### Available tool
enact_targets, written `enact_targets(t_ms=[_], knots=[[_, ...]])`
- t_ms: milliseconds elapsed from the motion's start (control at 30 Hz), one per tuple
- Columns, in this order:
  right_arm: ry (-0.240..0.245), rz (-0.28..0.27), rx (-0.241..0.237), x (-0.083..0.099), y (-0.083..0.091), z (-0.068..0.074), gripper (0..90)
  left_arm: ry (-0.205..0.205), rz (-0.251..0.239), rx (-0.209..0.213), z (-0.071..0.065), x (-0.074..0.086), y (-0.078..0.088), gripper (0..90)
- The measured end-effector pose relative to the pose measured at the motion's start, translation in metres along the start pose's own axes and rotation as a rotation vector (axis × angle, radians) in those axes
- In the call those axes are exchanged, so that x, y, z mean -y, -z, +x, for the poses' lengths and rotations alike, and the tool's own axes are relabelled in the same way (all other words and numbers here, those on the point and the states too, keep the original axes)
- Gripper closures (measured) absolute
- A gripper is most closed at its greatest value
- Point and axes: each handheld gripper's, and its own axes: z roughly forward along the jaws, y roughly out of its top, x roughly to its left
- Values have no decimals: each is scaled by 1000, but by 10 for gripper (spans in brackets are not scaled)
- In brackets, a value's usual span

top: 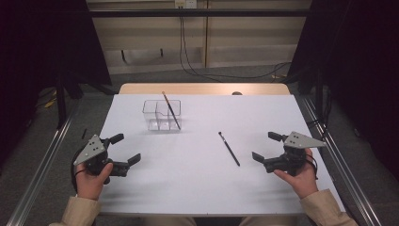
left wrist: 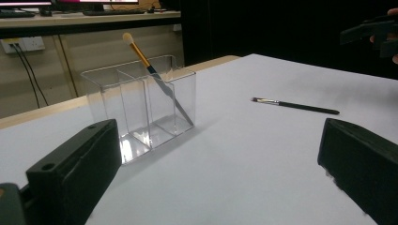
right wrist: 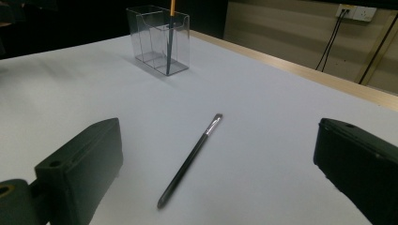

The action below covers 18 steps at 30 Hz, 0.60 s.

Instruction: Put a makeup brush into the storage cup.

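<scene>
A clear plastic organizer point(top: 161, 115) point(left wrist: 141, 110) point(right wrist: 157, 37) with three compartments stands on the white table toward the back left. A makeup brush with a gold ferrule point(top: 171, 109) point(left wrist: 155, 77) point(right wrist: 170, 35) leans in its right-hand compartment, bristles up. A black makeup brush point(top: 229, 149) point(left wrist: 295, 105) point(right wrist: 190, 159) lies flat on the table right of centre. My left gripper point(top: 126, 148) point(left wrist: 216, 187) is open at the front left, holding nothing. My right gripper point(top: 267, 146) point(right wrist: 216, 178) is open at the front right, just right of the black brush and apart from it.
The white table top point(top: 197, 188) has a wooden strip point(top: 202, 88) along its far edge. Metal rails point(top: 40, 169) run along both sides. Cables point(top: 211, 73) hang from a wall socket behind the table. Dark curtains stand at both back corners.
</scene>
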Motion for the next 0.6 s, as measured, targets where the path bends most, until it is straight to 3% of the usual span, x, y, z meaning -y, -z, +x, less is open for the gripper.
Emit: enact_targets(t_ms=[300,600], knots=[[-30,14,5,-6,-16,-3,13,-2,-3,2,2,1,0,0],[-26,22,-7,-11,-34,1,13,-1,-9,3,1,1,0,0]])
